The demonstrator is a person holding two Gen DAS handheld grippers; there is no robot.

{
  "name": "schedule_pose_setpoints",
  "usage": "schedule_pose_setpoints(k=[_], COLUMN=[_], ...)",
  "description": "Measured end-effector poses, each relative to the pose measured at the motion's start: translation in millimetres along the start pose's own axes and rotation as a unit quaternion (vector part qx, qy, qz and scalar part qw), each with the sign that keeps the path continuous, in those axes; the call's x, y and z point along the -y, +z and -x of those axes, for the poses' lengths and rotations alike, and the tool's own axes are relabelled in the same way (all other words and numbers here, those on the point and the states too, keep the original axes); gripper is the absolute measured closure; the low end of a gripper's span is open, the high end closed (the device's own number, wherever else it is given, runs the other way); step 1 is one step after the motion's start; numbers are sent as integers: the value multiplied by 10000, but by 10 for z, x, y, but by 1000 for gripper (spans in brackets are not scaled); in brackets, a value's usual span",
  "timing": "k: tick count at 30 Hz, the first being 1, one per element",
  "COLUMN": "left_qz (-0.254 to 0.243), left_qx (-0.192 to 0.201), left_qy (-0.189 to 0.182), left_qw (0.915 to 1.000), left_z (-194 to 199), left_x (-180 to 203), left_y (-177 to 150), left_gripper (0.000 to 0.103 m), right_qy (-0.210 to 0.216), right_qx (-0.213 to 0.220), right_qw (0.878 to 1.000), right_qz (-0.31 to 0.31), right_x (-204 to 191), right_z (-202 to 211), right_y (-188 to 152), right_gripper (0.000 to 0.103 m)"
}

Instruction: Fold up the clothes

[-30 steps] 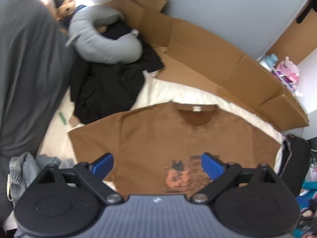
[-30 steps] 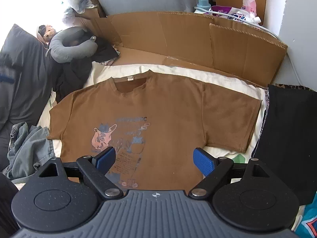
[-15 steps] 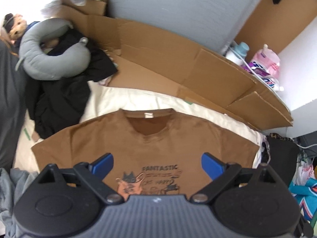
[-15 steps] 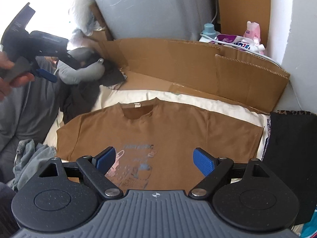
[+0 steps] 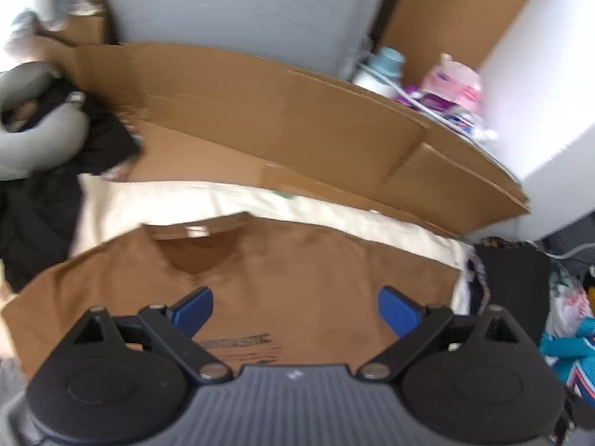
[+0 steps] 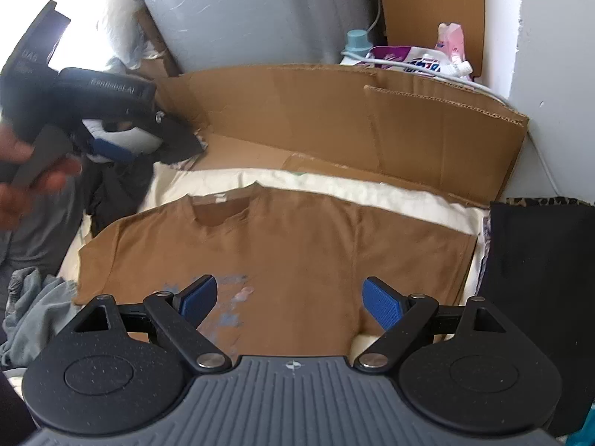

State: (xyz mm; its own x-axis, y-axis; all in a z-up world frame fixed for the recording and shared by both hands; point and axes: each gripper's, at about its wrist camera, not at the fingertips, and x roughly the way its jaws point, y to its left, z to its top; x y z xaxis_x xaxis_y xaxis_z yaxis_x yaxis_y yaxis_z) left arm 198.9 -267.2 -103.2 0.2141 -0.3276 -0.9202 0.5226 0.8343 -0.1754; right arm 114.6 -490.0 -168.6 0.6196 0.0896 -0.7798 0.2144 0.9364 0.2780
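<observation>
A brown T-shirt (image 5: pixel 297 271) lies flat, print side up, on a cream sheet (image 5: pixel 208 197), collar toward the cardboard. My left gripper (image 5: pixel 295 304) hovers open over the chest, just below the collar, with nothing between its blue pads. My right gripper (image 6: pixel 290 295) is also open and empty, above the shirt's (image 6: pixel 297 238) lower middle, near the print and the right sleeve seam. In the right wrist view a hand (image 6: pixel 22 171) holds the left tool's black housing (image 6: pixel 96 89) at upper left, above the shirt's left shoulder. The left wrist view is blurred.
Flattened cardboard (image 6: pixel 334 119) stands behind the sheet against a grey panel. A grey neck pillow (image 5: pixel 33 137) and black clothes (image 5: pixel 44 200) lie at the left. Black fabric (image 6: pixel 539 278) borders the right edge, a grey garment (image 6: pixel 33 308) the lower left. Bottles and pouches (image 6: pixel 420 59) sit at back right.
My left gripper swept right and a little down, from the shirt's left side to over the collar, and entered the right wrist view. The right gripper shifted slightly. Both stayed open.
</observation>
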Motion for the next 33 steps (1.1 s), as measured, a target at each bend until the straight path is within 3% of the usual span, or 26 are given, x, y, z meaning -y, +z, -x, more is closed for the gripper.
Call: schedule_pose_setpoints(k=[12, 18, 22, 25, 27, 29, 31, 33], left_qz=[-755, -980, -1190, -1307, -1377, -1452, -1508, -1536], left_qx=[76, 120, 61, 81, 78, 30, -9, -10], left_qy=[-244, -551, -582, -709, -834, -855, -883, -920], left_qw=[9968, 9936, 9912, 9889, 9869, 9857, 9846, 9838], left_z=[-601, -913, -1132, -1267, -1365, -1499, -1639, -1774], left_x=[469, 590, 674, 723, 756, 795, 830, 860], left_y=[-258, -258, -293, -289, -277, -271, -263, -250], left_gripper=[7, 17, 36, 38, 46, 65, 79, 81], right_qy=[-183, -390, -400, -435, -452, -494, -573, -692], right_qx=[510, 572, 536, 477, 394, 300, 283, 310], right_qw=[9984, 9974, 9977, 9976, 9979, 9983, 9980, 9971], right_qz=[144, 189, 134, 242, 234, 96, -16, -37], right_x=[392, 594, 665, 696, 753, 826, 888, 927], right_z=[-441, -771, -973, -1109, -1197, -1268, -1320, -1366], right_y=[-293, -603, -774, -895, -961, -1000, -1033, -1060], right_gripper=[13, 15, 21, 26, 46, 54, 54, 54])
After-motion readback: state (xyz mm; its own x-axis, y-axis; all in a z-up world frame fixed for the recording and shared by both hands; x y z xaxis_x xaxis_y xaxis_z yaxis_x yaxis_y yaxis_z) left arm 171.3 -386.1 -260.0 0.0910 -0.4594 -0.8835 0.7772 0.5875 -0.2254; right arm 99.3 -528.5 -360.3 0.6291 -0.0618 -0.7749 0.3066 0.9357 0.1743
